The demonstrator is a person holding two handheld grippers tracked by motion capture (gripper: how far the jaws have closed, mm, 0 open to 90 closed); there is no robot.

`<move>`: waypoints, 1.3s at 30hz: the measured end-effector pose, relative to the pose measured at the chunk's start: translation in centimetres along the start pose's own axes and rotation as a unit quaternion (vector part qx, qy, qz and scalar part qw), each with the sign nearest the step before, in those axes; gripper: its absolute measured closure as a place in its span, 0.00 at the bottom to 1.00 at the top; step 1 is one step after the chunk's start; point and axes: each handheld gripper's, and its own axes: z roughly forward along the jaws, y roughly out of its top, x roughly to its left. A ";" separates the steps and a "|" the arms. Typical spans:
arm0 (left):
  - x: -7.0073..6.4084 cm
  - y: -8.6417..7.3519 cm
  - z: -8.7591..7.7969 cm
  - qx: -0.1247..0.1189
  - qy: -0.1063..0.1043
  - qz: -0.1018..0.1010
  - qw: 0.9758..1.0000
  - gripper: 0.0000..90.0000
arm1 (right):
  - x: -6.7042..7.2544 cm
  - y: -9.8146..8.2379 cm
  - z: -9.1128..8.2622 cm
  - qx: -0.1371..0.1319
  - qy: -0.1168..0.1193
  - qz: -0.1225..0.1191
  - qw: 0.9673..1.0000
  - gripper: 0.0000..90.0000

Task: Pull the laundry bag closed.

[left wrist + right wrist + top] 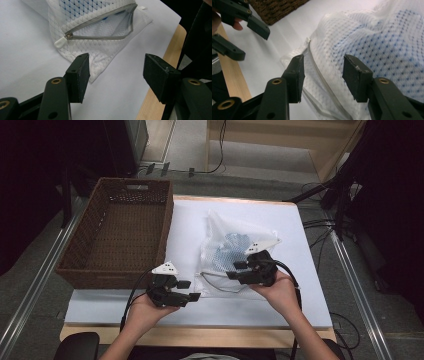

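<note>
The worktop (pixel 300 305) is covered with a white sheet, and at its far left stands a brown wicker basket (pixel 90 265) with nothing in it. To the right of the basket, well apart from it, a white mesh laundry bag (pixel 225 227) lies near the middle of the worktop, its mouth toward the near edge. Through the mesh a blue-and-white patterned cloth (pixel 231 249) shows, so the filling looks done.

What seems to be left is the closing. In the left gripper view the grey zipper (pixel 100 37) gapes along most of its run, with the white pull tab (pixel 60 42) sitting at one end and the inside of the bag visible between the two zipper rows. My reading is that the work stands at an early point: the bag has yet to be zipped, and if the basket is its destination, that has not begun either.

The right gripper (pixel 323 75) hovers low over the near edge of the bag, its jaws apart, with the zipper line running between them and nothing clamped. The left gripper (pixel 116 75) sits at the near left of the bag, just off its corner, jaws also wide apart and holding nothing.

The bag itself is soft and slack, a fine diamond mesh that puckers at the far end.
</note>
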 end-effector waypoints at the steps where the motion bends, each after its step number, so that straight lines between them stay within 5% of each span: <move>1: 0.0 0.0 0.0 0.001 0.000 0.000 1.000 0.44 | 0.1 0.3 0.1 0.001 0.002 0.000 1.000 0.62; 39: 0.3 -0.2 -0.5 -0.009 0.007 -0.006 1.000 0.44 | 2.4 4.5 8.2 0.043 0.046 -0.023 0.998 0.76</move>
